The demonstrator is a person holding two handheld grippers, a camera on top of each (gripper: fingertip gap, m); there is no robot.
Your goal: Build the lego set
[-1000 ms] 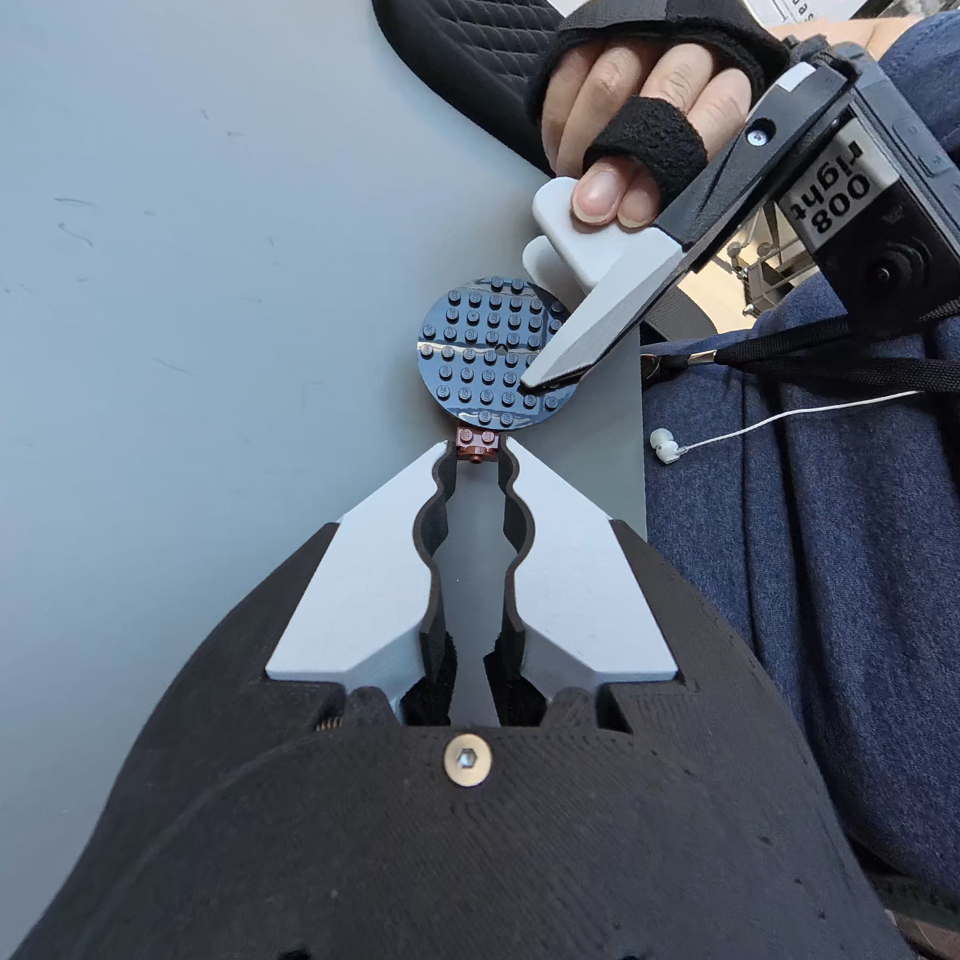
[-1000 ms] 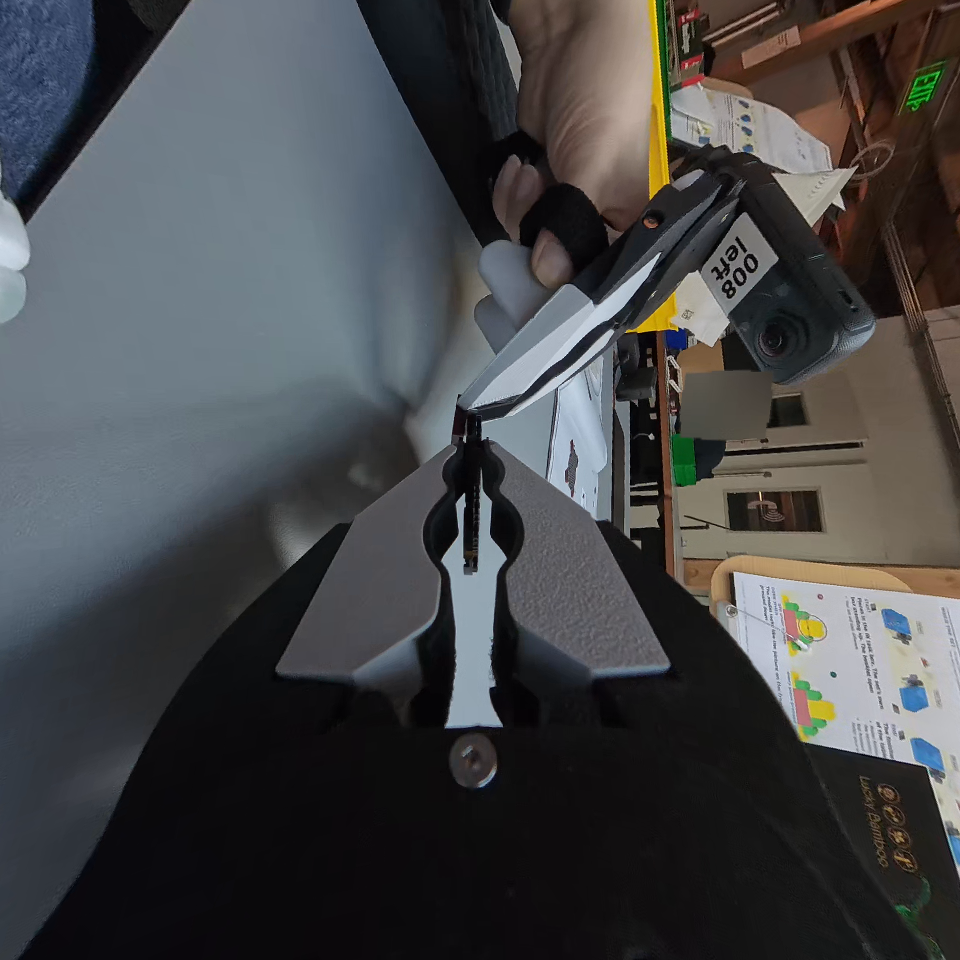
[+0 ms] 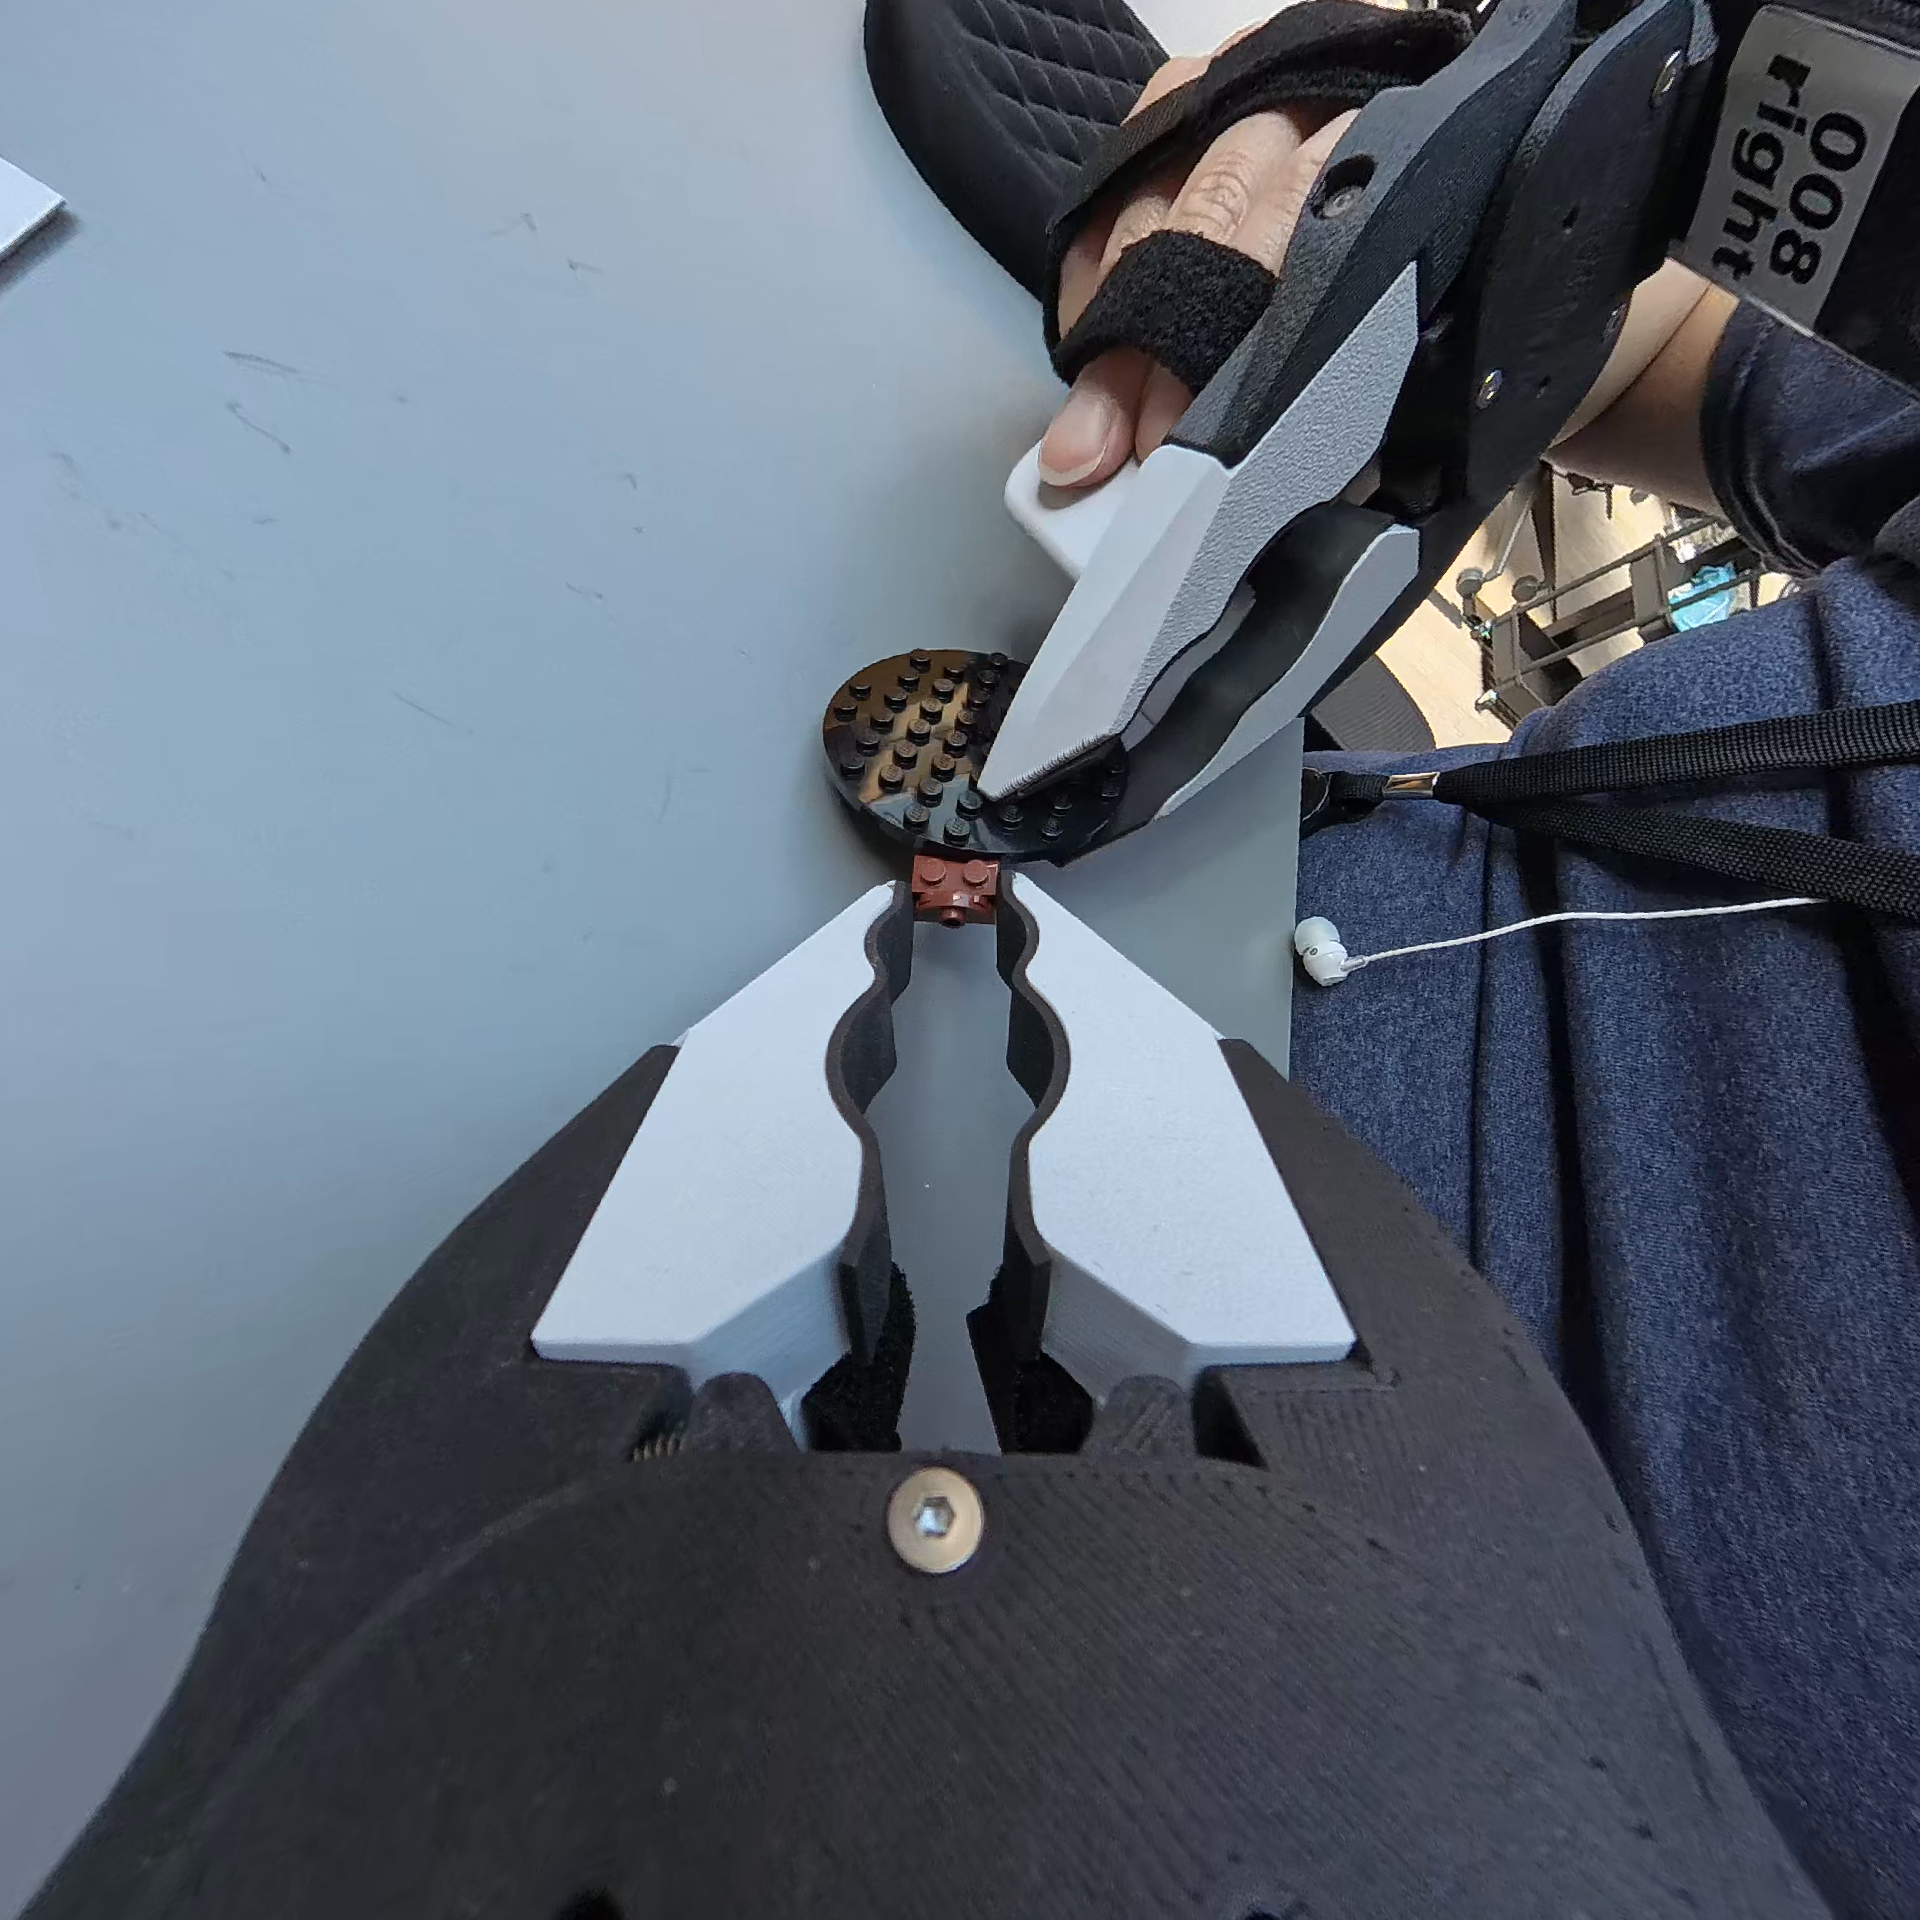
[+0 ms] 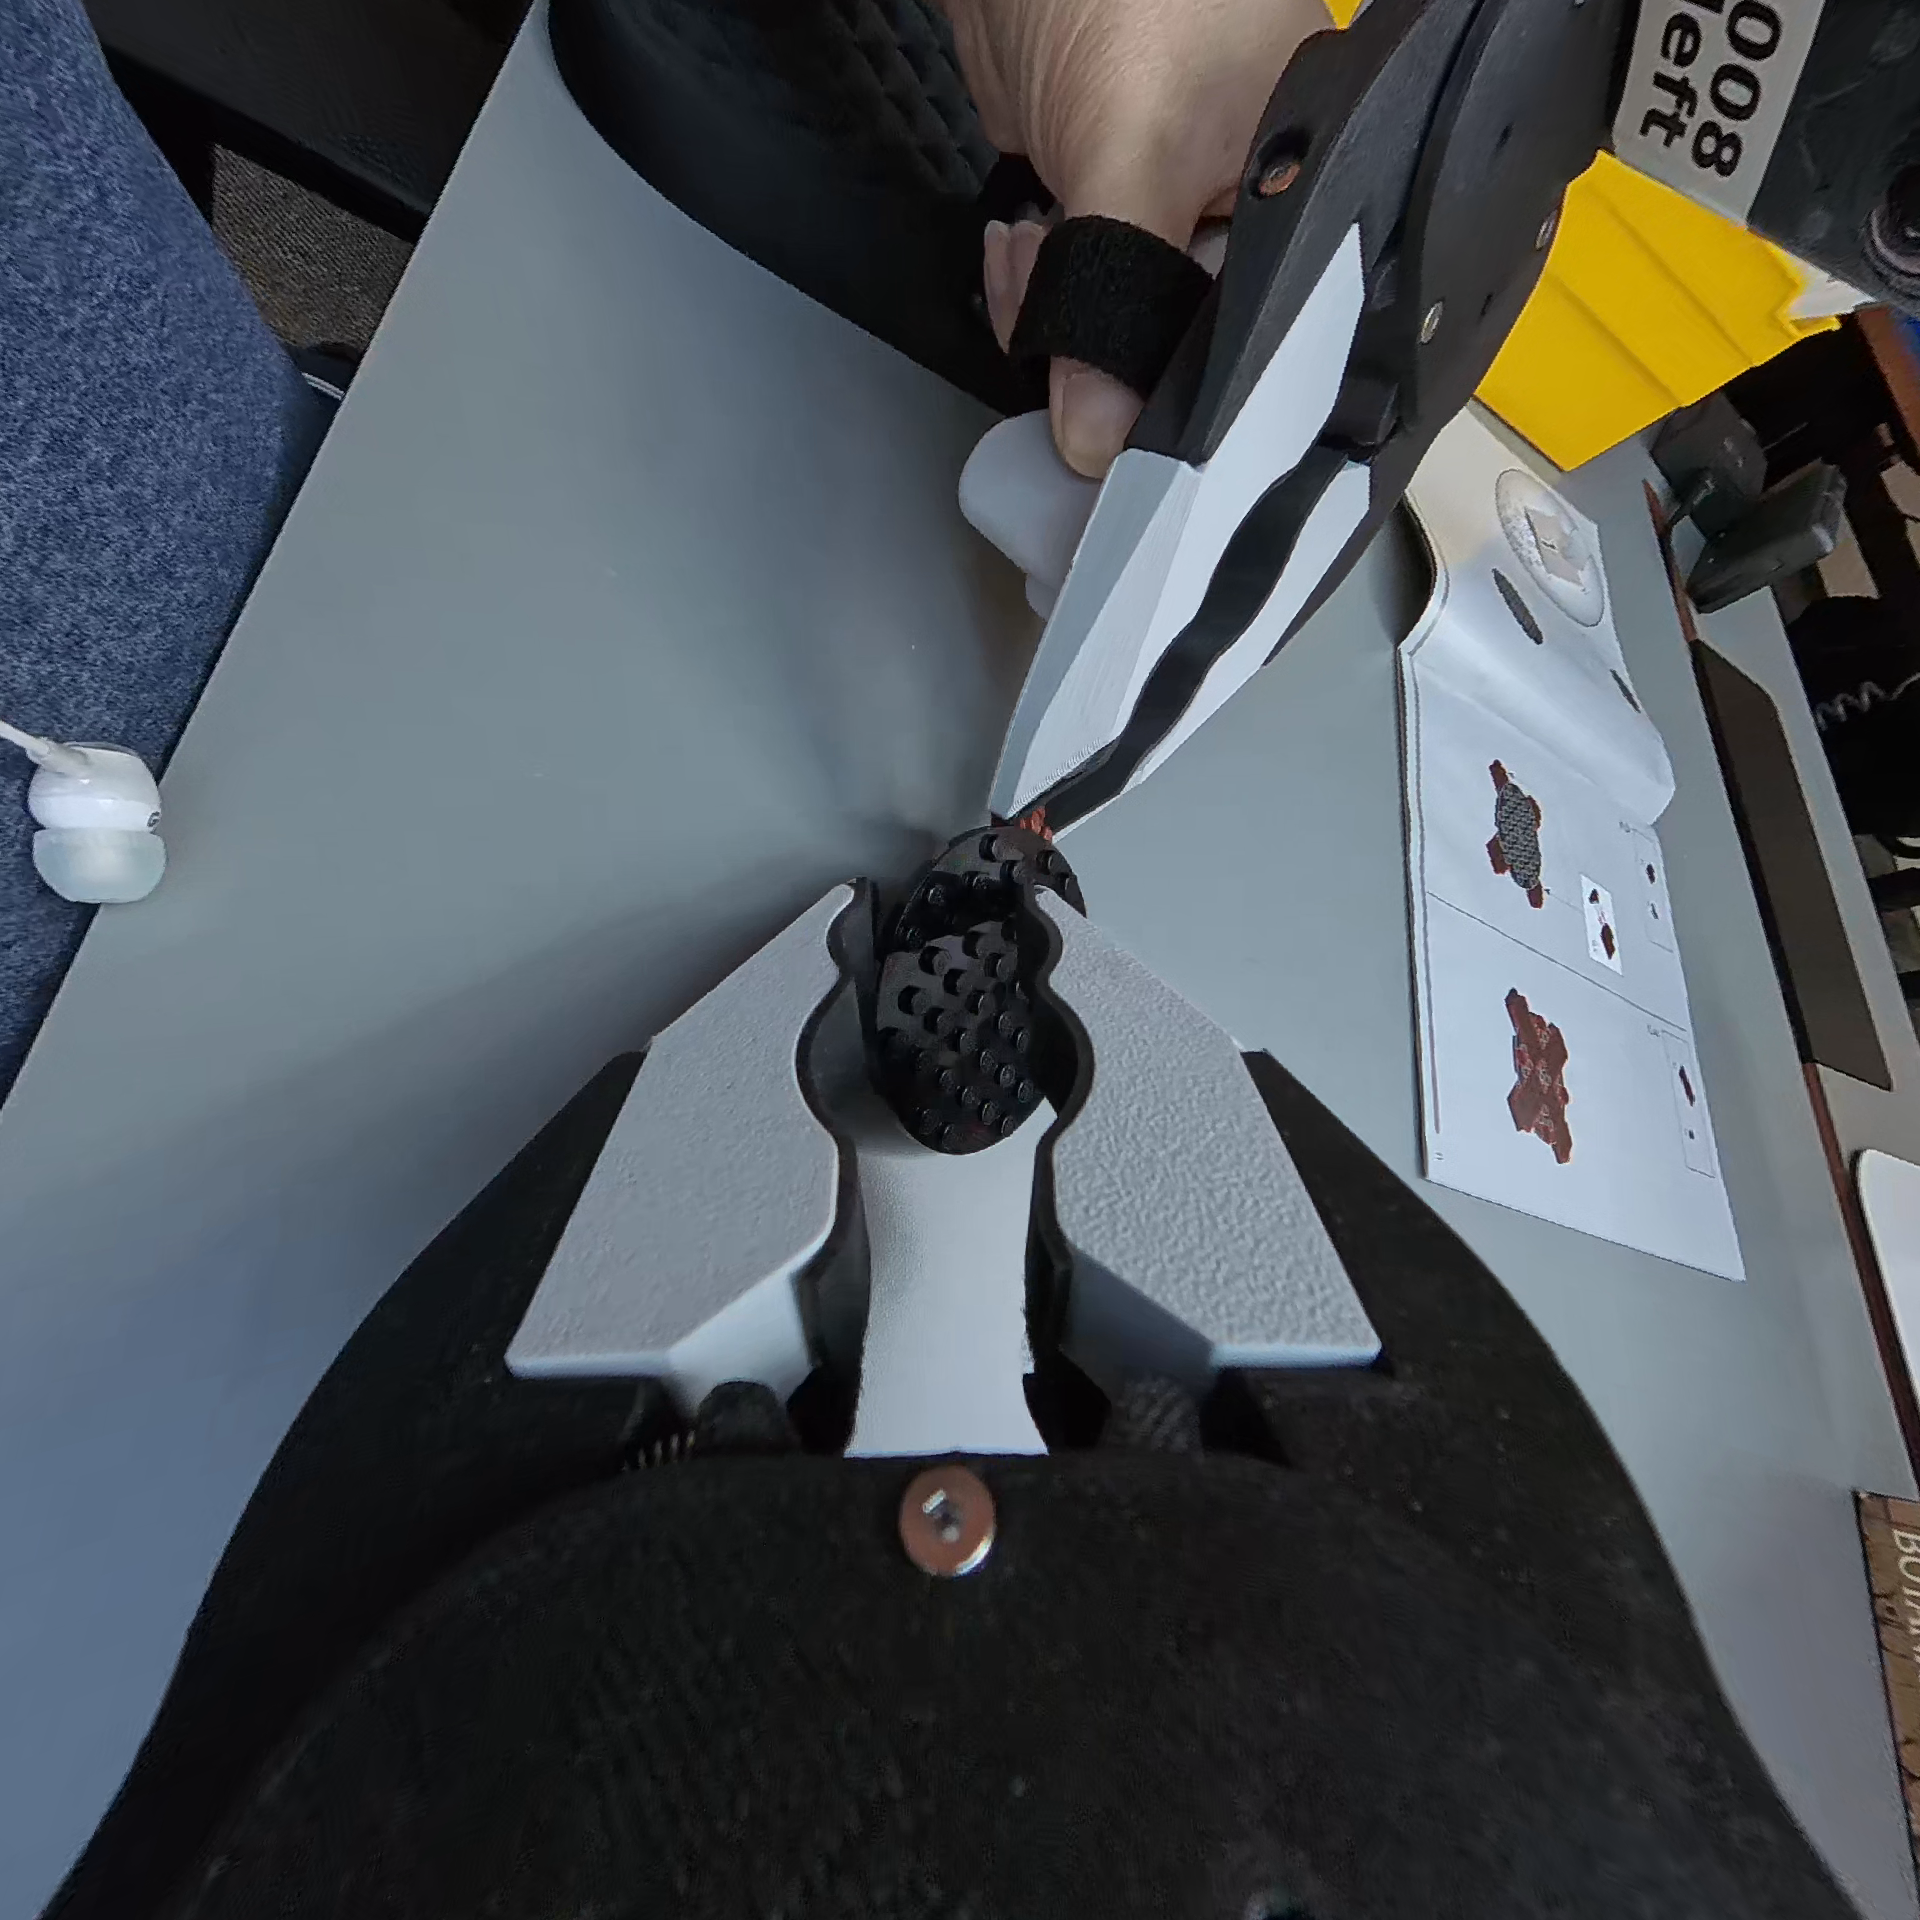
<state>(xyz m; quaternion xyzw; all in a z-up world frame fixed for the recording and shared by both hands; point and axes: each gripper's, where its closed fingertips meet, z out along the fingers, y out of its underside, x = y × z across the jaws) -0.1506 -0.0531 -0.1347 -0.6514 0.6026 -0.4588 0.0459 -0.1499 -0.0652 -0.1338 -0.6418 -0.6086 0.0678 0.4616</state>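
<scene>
Two claws, one round plate and one small brown brick

Both claws hold a piece, up just above the grey bench [image 3: 416,623]. The right claw [image 4: 951,914] is clamped on the black round plate [image 4: 961,1039], pinching it on its flat sides. The left claw [image 3: 954,896] is clamped on the small brown brick [image 3: 954,896], right at its tips. In the left wrist view the brick sits at the near rim of the plate, touching it or almost touching it. To do this step well, I think the plate should be kept very steady. Line the brick up with the bumps near the rim, then push gently and straight so it clicks on. The plate is dark and shiny with rows of little bumps. The brick is reddish brown with two bumps on top and one on its side.
</scene>
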